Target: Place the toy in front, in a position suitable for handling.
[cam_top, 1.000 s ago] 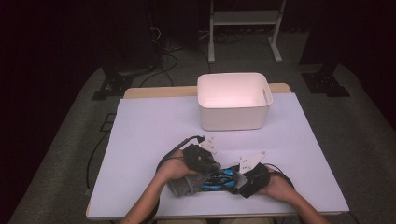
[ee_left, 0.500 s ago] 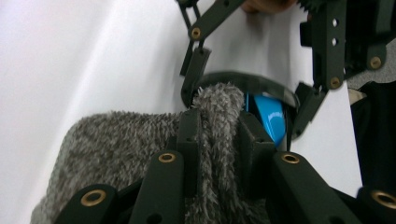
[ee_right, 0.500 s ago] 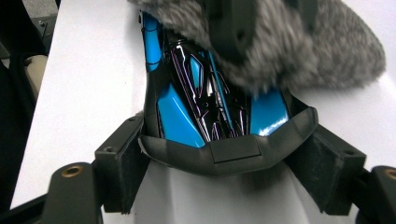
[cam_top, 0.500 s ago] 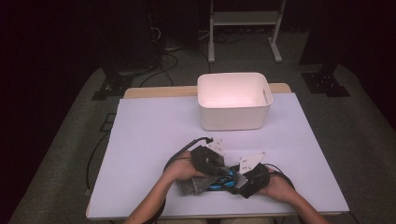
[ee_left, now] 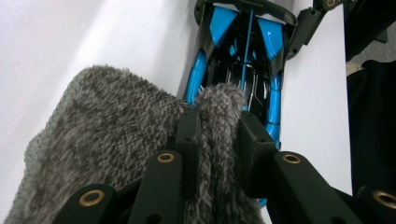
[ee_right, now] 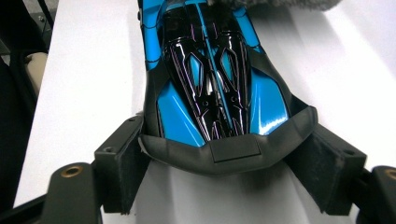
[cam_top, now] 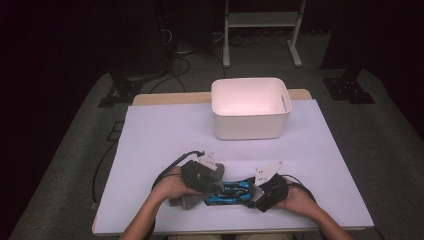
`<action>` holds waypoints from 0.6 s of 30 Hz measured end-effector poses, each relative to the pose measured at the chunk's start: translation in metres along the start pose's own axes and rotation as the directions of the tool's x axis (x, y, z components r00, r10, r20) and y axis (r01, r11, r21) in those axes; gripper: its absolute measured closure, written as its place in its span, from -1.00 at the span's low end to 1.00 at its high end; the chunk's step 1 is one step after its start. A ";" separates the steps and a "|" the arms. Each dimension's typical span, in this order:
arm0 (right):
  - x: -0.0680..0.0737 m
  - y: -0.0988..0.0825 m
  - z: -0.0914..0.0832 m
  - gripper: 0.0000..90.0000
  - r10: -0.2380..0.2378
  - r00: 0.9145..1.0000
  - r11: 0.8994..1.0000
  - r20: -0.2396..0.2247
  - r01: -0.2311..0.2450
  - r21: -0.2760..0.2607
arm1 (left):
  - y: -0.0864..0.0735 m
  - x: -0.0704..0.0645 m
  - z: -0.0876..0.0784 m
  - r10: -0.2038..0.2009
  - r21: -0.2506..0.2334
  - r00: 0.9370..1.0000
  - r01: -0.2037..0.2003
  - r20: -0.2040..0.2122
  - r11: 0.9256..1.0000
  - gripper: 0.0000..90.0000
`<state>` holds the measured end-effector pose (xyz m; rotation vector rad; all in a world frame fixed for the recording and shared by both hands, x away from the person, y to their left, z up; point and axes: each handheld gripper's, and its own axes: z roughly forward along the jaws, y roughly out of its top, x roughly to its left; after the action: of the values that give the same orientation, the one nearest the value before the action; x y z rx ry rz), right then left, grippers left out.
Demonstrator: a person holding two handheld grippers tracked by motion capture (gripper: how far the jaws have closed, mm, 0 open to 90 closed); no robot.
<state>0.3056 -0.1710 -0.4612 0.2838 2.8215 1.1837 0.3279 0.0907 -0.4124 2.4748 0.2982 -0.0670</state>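
A blue and black toy car (cam_top: 231, 193) lies near the table's front edge, between my two hands. My left gripper (cam_top: 214, 184) is shut on a fold of a grey fuzzy cloth (cam_top: 186, 201) and holds it against the car's left end. In the left gripper view the cloth (ee_left: 102, 135) bunches between the jaws of my left gripper (ee_left: 218, 122) and covers one end of the car (ee_left: 243, 60). My right gripper (cam_top: 253, 197) clamps the car's other end. In the right gripper view its pads (ee_right: 125, 161) press both sides of the car's black bumper (ee_right: 212, 154), with my right gripper (ee_right: 224, 156) around it.
A white plastic bin (cam_top: 250, 125) stands at the back middle of the table, its inside hidden from here. A white sheet (cam_top: 165, 135) covers the tabletop. Dark floor, cables and stand legs lie beyond the far edge.
My left hand has slid to the right with the cloth, from beside the car onto its left end. The right hand and the car have stayed put.
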 end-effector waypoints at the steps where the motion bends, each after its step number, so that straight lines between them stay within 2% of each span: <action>1: 0.000 0.001 0.000 -0.50 0.000 1.000 1.000 0.000 0.000 0.011 | -0.001 -0.001 0.000 -0.001 -0.001 1.000 0.001 0.001 1.000 0.61; 4: 0.000 0.007 -0.001 -0.54 0.028 1.000 0.998 -0.008 -0.027 0.051 | -0.001 -0.001 0.002 -0.001 -0.004 1.000 0.001 0.003 1.000 0.61; 8: -0.002 0.010 -0.004 -0.57 0.074 0.997 0.995 -0.027 -0.072 0.067 | 0.001 -0.001 0.003 0.002 0.002 1.000 -0.002 0.005 1.000 0.61; 14: -0.008 0.016 -0.011 -0.56 0.107 0.993 0.993 -0.056 -0.103 0.066 | 0.002 -0.002 0.003 0.005 0.012 1.000 -0.005 0.000 1.000 0.61; 18: -0.014 0.026 -0.018 -0.53 0.121 0.990 0.992 -0.074 -0.119 0.039 | 0.002 -0.003 0.004 0.010 0.016 1.000 -0.010 -0.004 1.000 0.61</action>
<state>0.3208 -0.1684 -0.4306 0.4257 2.9298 1.1940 0.3257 0.0860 -0.4135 2.4919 0.2882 -0.0609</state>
